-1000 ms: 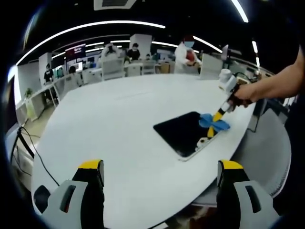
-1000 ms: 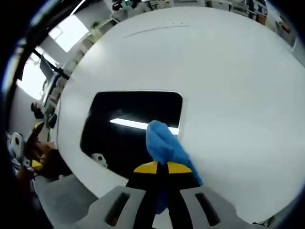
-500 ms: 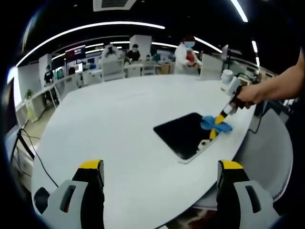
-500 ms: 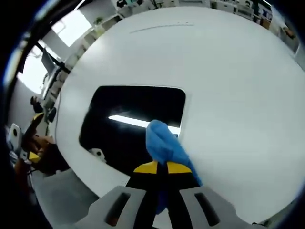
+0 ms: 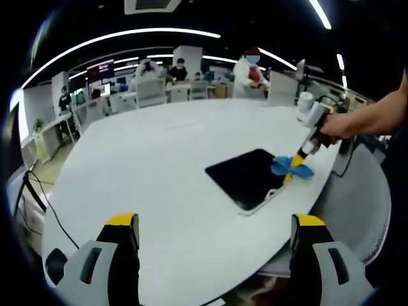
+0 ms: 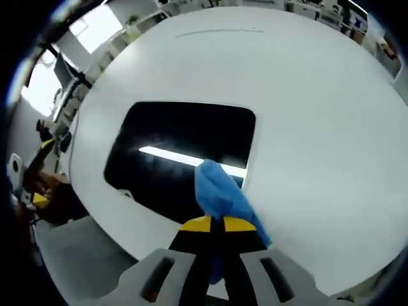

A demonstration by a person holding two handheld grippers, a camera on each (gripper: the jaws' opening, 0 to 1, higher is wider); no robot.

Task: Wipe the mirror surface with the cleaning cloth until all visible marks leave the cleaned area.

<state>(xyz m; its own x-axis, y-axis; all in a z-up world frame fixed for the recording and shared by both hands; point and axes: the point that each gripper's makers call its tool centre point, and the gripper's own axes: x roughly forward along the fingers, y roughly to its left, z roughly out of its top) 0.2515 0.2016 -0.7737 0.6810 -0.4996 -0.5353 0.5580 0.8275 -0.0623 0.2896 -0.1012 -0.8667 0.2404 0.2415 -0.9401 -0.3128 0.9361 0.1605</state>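
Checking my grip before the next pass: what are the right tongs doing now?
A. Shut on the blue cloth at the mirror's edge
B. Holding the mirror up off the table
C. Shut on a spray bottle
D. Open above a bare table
A: in the right gripper view the right tongs are closed on the blue cloth, which sits at the edge of the dark mirror lying flat on the white table.

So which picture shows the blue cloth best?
The right gripper view. The blue cloth is big and close there, pinched in the shut right claw, over the mirror. In the left gripper view it is just a tiny blue patch far away.
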